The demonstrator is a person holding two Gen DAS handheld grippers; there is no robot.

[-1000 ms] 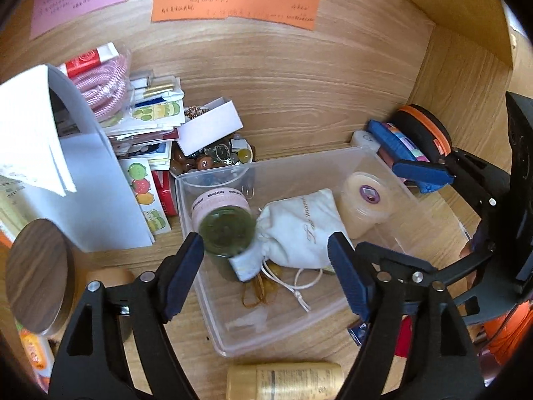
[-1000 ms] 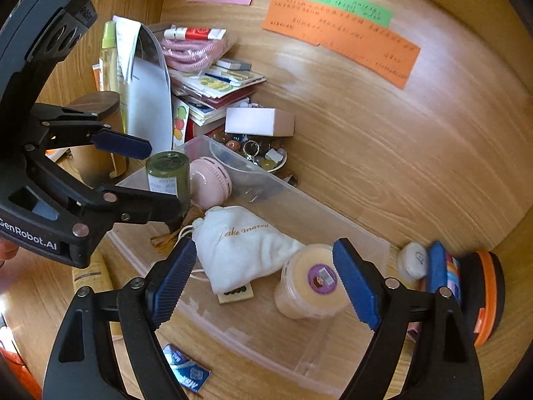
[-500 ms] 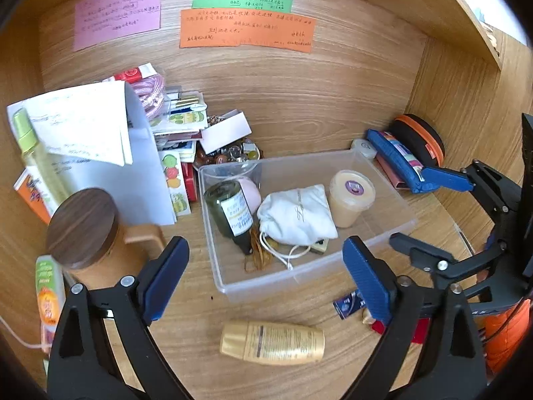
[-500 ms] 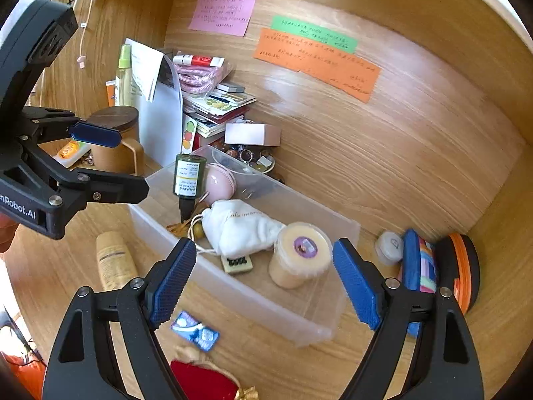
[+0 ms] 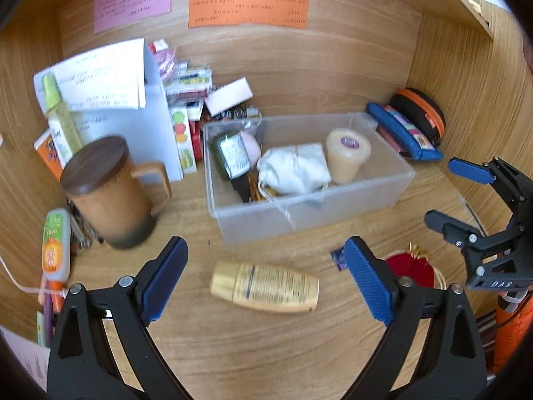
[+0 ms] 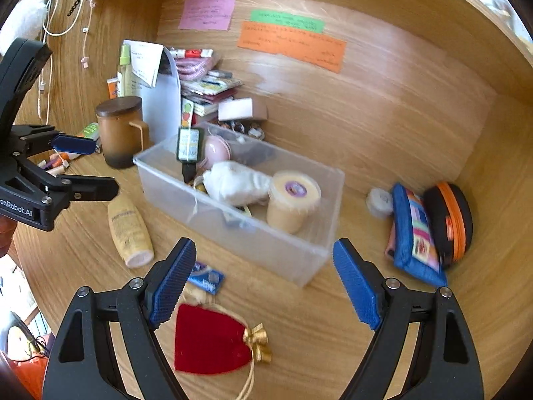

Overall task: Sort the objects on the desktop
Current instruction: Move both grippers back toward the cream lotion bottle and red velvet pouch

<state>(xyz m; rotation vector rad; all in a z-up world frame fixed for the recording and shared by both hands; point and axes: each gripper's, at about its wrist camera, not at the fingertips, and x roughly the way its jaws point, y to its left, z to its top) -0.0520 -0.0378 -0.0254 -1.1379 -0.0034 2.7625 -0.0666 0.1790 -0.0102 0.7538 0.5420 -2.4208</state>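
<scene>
Now the green bottle (image 5: 233,161) leans in the bin (image 5: 309,215), released.

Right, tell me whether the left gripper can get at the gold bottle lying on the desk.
Probably yes. The left gripper is open and empty, and the gold bottle lies on its side on bare desk, clear of the plastic bin.

both wrist views share bin (image 5: 309,213)

A bottle (image 5: 265,287) lies before the bin (image 5: 309,213), mug (image 5: 110,193) to its left.
</scene>
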